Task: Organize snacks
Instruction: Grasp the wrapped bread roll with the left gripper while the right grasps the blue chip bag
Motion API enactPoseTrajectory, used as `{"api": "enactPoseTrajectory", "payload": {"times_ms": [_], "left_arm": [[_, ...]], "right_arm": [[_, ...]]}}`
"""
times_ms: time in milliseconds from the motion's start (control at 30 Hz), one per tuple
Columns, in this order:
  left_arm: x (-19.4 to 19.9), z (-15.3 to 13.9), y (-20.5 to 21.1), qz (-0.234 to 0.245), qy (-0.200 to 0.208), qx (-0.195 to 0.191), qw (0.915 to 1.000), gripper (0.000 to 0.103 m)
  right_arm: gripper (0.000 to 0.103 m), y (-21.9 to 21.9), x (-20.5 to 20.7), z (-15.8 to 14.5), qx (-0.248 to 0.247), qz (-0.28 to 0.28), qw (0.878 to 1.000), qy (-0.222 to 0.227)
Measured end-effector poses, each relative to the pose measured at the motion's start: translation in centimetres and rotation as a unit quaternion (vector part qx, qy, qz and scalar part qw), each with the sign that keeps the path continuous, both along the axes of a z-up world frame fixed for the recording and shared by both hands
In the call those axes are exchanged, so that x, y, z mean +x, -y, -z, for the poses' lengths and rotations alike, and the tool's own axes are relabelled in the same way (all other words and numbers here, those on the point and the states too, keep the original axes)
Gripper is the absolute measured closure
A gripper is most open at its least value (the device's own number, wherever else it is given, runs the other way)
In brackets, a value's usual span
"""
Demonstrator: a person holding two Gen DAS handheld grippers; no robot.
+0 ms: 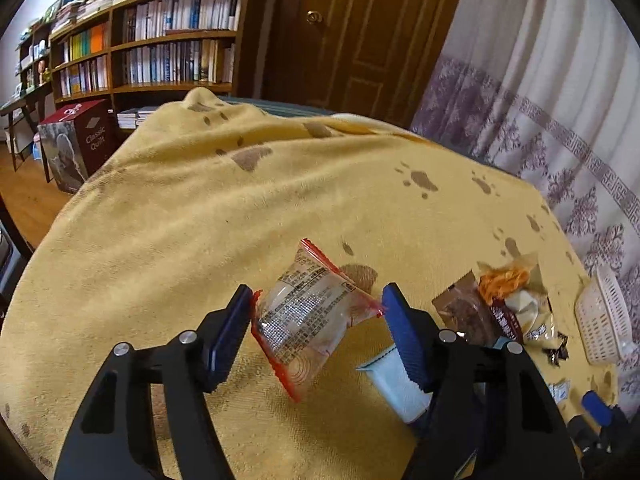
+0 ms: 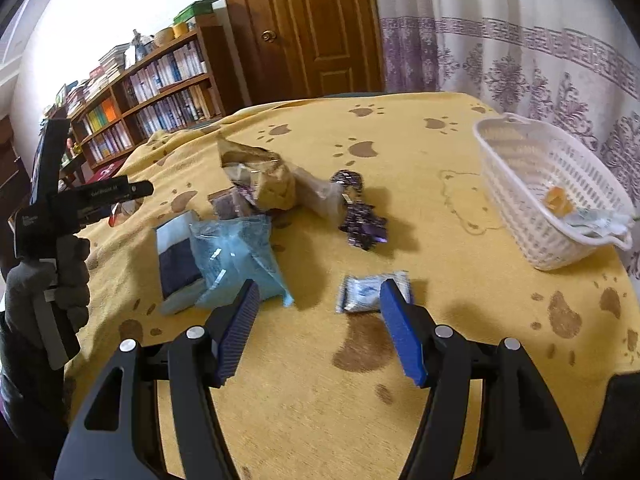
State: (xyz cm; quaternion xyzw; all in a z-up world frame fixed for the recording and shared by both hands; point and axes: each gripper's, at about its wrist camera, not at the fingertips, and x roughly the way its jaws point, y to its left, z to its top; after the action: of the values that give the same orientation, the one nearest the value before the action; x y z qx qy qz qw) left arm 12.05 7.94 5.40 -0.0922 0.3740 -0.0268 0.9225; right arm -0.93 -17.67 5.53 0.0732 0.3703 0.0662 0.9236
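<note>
My left gripper (image 1: 317,292) is shut on a clear snack packet with red edges (image 1: 308,316), pinched by its two side corners and tilted above the yellow paw-print blanket (image 1: 240,208). To its right lies a pile of snacks (image 1: 500,300), with a light blue packet (image 1: 396,384) behind the right finger. My right gripper (image 2: 320,286) stands open over the blanket with nothing between its pads; a small silver-blue packet (image 2: 362,294) lies just past its right fingertip. A light blue bag (image 2: 236,256), a brown packet (image 2: 272,180) and purple wrappers (image 2: 360,220) lie beyond.
A white slotted basket (image 2: 520,216) sits at the right edge of the blanket with an orange item (image 2: 556,200) and white packets inside. A gloved hand (image 2: 60,276) holds the left gripper. Bookshelves (image 1: 160,48), a wooden door (image 1: 360,32), a curtain (image 1: 540,100) and a maroon box (image 1: 80,140) surround the bed.
</note>
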Motion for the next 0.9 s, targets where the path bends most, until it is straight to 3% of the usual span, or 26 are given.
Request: {"api": "enactPoseTrajectory", "payload": {"times_ms": [367,467,900], "left_arm": [[-0.6,-0.8,-0.5,-0.016,0.013,0.001,0.9998,0.036],[-0.7,-0.9,-0.6,-0.019,0.015,0.000,0.9997,0.036],[-0.7,-0.7,0.0,-0.013,0.014,0.008,0.9998,0.036]], "right_arm": [[0.038,-4.5,4.9,1.0,0.030,-0.077,0.996,-0.035],[0.033,-5.3,6.0,1.8,0.026,-0.084,0.995,-0.044],[0.033,-6.5,7.9,3.2,0.020,-0.095,0.994,-0.051]]}}
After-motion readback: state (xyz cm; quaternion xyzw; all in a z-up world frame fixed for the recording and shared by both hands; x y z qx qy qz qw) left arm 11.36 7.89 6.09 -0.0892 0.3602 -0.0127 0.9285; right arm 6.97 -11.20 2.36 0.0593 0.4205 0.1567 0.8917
